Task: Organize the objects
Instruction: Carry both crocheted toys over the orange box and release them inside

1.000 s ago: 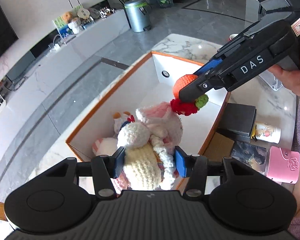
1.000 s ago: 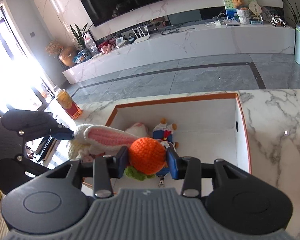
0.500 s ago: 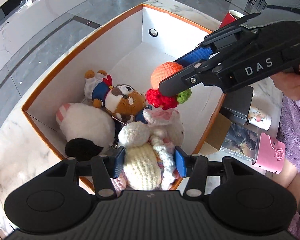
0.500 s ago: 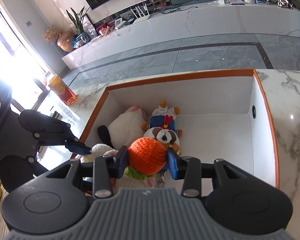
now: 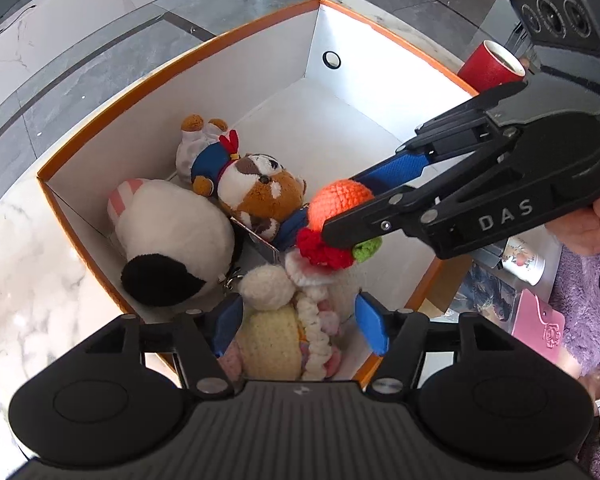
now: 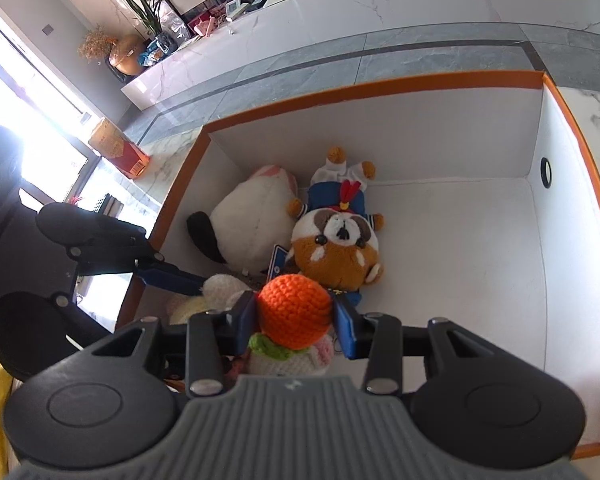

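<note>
A white box with an orange rim (image 5: 180,56) (image 6: 360,88) stands on the marble table. In it lie a brown plush in a blue sailor suit (image 5: 260,192) (image 6: 336,248) and a white plush with a black tip (image 5: 172,240) (image 6: 256,224). My left gripper (image 5: 300,326) points down into the near corner. Its jaws are opening, and a cream crochet bunny (image 5: 272,332) rests between the loosened pads. My right gripper (image 6: 296,320) (image 5: 340,208) is shut on an orange crochet toy (image 6: 294,308) (image 5: 340,200) with red and green trim, just above the bunny.
A red cup (image 5: 488,66) stands beyond the box's far right rim. To the right of the box lie a printed mug (image 5: 524,264), a pink card holder (image 5: 540,328) and a purple cloth. A red carton (image 6: 120,152) sits at the table's left. The box's right half shows bare white floor (image 6: 460,260).
Both grippers have come down into the box. The left jaws have widened around the bunny, which now rests low in the near corner. The right still holds the orange toy.
</note>
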A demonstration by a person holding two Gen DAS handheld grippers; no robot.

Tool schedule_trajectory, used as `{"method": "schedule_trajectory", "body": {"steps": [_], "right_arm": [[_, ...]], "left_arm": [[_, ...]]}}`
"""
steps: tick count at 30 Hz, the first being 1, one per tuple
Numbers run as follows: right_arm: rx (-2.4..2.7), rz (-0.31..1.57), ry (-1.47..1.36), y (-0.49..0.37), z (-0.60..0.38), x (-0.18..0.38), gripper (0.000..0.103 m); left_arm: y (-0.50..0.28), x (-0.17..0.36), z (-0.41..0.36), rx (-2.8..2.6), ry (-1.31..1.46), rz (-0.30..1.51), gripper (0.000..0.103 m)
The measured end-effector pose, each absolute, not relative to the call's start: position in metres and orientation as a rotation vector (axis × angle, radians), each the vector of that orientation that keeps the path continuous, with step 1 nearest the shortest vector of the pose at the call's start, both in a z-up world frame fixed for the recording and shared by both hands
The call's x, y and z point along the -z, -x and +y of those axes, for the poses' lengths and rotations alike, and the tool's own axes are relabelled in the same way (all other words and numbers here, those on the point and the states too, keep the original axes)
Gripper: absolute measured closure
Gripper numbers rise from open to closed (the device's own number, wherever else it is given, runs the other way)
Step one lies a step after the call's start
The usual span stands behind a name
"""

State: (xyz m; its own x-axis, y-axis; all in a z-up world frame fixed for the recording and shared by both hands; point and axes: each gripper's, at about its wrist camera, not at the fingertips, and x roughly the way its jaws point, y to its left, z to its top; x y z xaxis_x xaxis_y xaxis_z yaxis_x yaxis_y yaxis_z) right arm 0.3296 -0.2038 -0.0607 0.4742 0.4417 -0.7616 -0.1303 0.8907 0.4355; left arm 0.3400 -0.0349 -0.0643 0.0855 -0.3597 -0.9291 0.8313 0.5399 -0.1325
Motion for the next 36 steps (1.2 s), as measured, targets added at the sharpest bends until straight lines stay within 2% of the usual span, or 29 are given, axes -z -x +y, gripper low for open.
{"method": "schedule_trajectory", "body": {"steps": [3, 8, 10, 17, 23, 36], "right_arm": [[-0.362, 1.026, -0.326, -0.329, -0.201, 0.062, 0.059], [-0.371, 1.034, -0.301, -0.325, -0.197, 0.062, 0.059], [-0.376, 1.043, -0.294, -0.323, -0.196, 0.063, 0.059], [-0.378, 1.05, -0.289, -0.321, -0.194, 0.06, 0.059], [-0.403, 0.965, -0.345, -0.334, -0.189, 0.035, 0.059], [-0.404, 1.012, -0.334, -0.362, -0.146, 0.053, 0.059]], "left_arm": [[-0.338, 0.052, -0.028, 0.944, -0.44, 1.144, 0.03], [-0.339, 0.043, -0.02, 0.89, -0.355, 1.151, 0.052], [-0.34, 0.051, -0.022, 0.852, -0.376, 1.173, 0.067], [-0.339, 0.071, -0.023, 0.804, -0.391, 1.205, 0.07], [-0.336, 0.07, -0.022, 0.824, -0.345, 1.265, 0.07], [-0.319, 0.052, -0.003, 0.836, -0.29, 1.146, 0.068]]}}
